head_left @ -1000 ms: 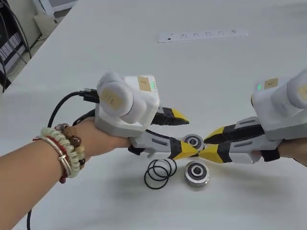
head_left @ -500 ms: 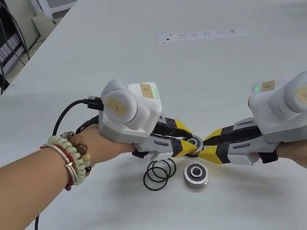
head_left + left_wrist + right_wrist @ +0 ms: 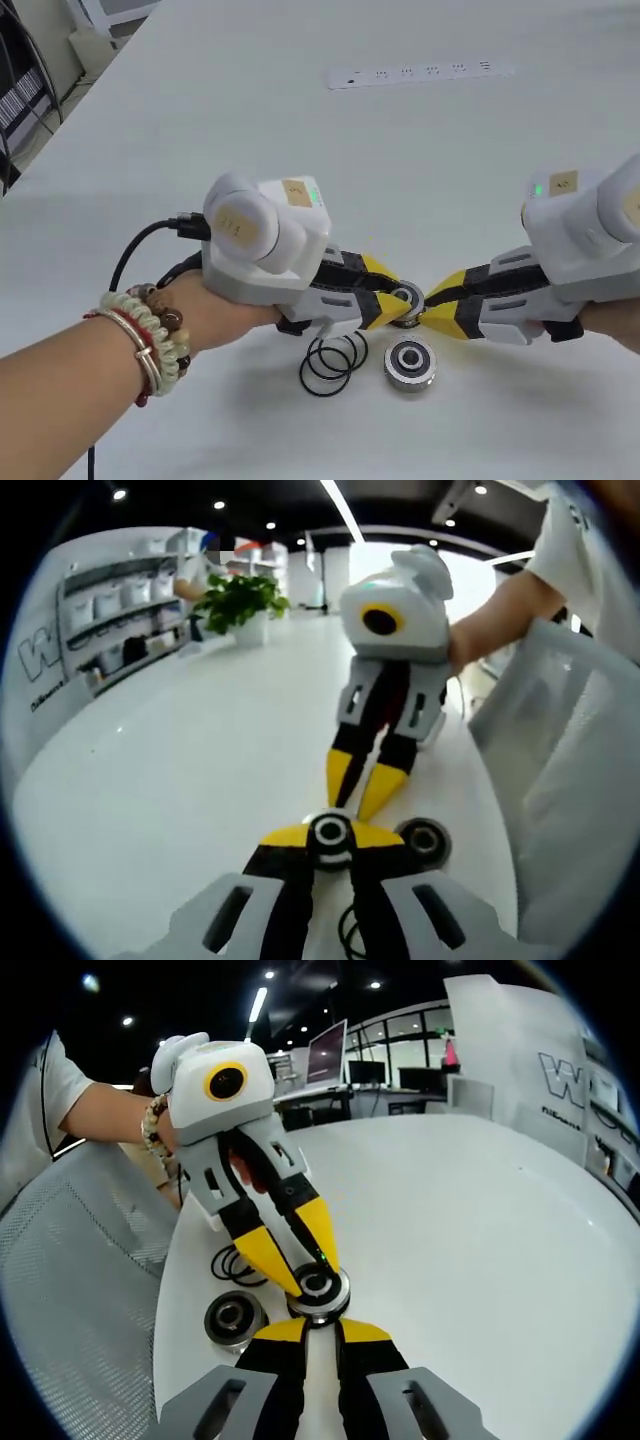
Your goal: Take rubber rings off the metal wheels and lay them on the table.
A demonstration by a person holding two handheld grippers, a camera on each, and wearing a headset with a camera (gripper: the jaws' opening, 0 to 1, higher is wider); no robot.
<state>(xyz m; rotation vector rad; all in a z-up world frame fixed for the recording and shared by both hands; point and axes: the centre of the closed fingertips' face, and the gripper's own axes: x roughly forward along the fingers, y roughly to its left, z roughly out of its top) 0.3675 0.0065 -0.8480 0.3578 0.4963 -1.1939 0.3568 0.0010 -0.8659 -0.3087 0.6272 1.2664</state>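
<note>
Small silver metal wheel (image 3: 318,1287) over white table (image 3: 300,140), clamped between yellow-tipped jaws of left gripper (image 3: 392,297), right gripper (image 3: 312,1333) tips at its rim, their closure cannot be told, second metal wheel (image 3: 409,362) and loose black rubber rings (image 3: 330,360) lying on table just beside.

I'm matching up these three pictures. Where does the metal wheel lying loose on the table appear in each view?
Head view: loose wheel, lower centre, right of the rubber rings.
Left gripper view: loose wheel, lower right of centre.
Right gripper view: loose wheel, lower left.
Shared landmark: the held wheel, close beside it in all three.
</note>
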